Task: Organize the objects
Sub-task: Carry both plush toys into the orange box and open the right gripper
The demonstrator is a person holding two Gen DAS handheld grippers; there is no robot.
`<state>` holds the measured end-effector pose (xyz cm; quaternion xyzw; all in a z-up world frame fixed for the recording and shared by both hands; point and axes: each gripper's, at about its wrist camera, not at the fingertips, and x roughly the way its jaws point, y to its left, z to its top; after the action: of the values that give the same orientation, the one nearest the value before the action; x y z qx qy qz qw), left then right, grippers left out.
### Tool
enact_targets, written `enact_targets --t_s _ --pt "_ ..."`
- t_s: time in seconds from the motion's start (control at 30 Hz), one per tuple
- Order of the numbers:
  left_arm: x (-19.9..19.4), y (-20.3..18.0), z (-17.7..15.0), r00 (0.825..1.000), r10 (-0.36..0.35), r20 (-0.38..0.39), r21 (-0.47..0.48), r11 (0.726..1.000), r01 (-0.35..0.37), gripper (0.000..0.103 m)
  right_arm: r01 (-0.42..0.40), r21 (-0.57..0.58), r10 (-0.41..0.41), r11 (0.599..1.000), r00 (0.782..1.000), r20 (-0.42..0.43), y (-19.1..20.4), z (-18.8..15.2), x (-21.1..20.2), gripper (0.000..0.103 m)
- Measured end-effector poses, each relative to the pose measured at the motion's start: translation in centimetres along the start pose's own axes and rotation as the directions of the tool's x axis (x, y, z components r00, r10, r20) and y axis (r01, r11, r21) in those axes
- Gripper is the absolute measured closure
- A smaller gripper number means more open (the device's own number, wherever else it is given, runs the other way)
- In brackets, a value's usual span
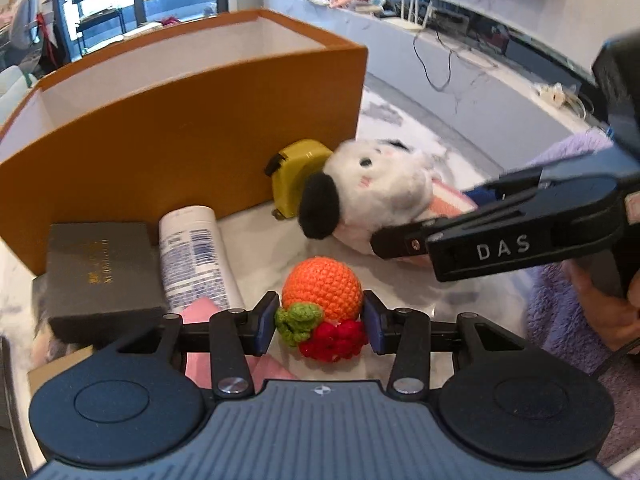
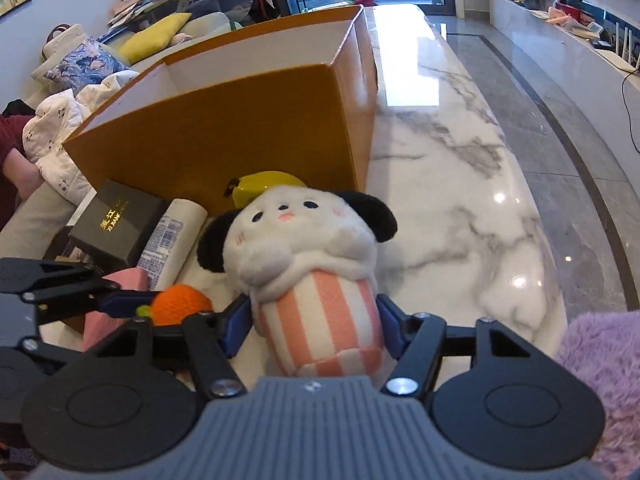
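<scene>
A crochet orange (image 1: 322,286) with a green leaf and a red bit lies on the marble table (image 2: 460,200). My left gripper (image 1: 320,324) is shut on it, with a blue pad touching each side. A white plush toy (image 2: 304,240) with black ears and a pink-striped body lies on its back in front of the tall orange box (image 2: 240,128). My right gripper (image 2: 314,320) is shut on the striped body. In the left wrist view the plush toy (image 1: 376,188) looks blurred, and the right gripper's fingers (image 1: 404,242) lie along it.
Against the orange box (image 1: 180,132) lie a yellow tape measure (image 1: 296,176), a white tube (image 1: 196,252) and a black box (image 1: 100,268). A pink item (image 1: 200,312) sits under the left fingers. A fuzzy purple sleeve (image 2: 600,360) is at the right.
</scene>
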<state>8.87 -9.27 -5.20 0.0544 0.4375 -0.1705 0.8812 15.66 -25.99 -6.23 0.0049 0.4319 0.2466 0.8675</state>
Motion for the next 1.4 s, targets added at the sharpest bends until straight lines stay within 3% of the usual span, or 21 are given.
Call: enact_targets --t_s 0.2,0.4,0.57,0.73,0.97,1.13,1.27,1.4 --pt "-2.6 1.1 0.1 0.998 -0.015 0.068 -0.064 0.998 0.019 0.052 -0.024 0.068 0.024 0.997 1.0 -0.007 -0.1 -0.5 -1.4 0.039" --pt "-5.1 2.1 1.6 0.988 -0.036 0.149 -0.114 0.992 0.054 0.052 -0.054 0.081 0.048 0.995 0.996 0.068 1.1 0.2 -5.4 0.039" --pt "-7.7 3.8 3.3 0.973 -0.023 0.228 -0.146 0.988 0.058 0.052 -0.086 0.043 0.079 0.995 0.986 0.15 2.9 2.7 -8.3 0.039" --pt "-8.8 6.2 5.4 0.964 0.019 0.266 -0.17 0.985 0.028 0.052 -0.108 0.003 0.106 0.994 0.979 0.174 4.8 6.9 -8.5 0.039" --pt "-7.9 10.3 8.9 0.96 0.066 0.273 -0.208 0.978 -0.008 0.052 -0.089 0.016 0.086 0.996 0.983 0.163 5.9 13.4 -5.5 0.039" --pt "-5.8 12.6 11.0 0.964 0.067 0.258 -0.216 0.976 -0.01 0.053 -0.041 0.02 0.039 0.999 0.994 0.1 6.6 17.0 -1.4 0.039" --pt "-3.2 14.3 11.8 0.971 0.063 0.232 -0.228 0.974 -0.009 0.053 -0.003 0.006 0.003 1.0 1.0 0.014 7.1 18.2 2.9 0.039" --pt "-1.0 15.3 11.7 0.978 0.032 0.205 -0.233 0.972 0.017 0.053 0.1 -0.014 -0.101 0.995 0.994 -0.047 7.4 18.5 6.5 0.039"
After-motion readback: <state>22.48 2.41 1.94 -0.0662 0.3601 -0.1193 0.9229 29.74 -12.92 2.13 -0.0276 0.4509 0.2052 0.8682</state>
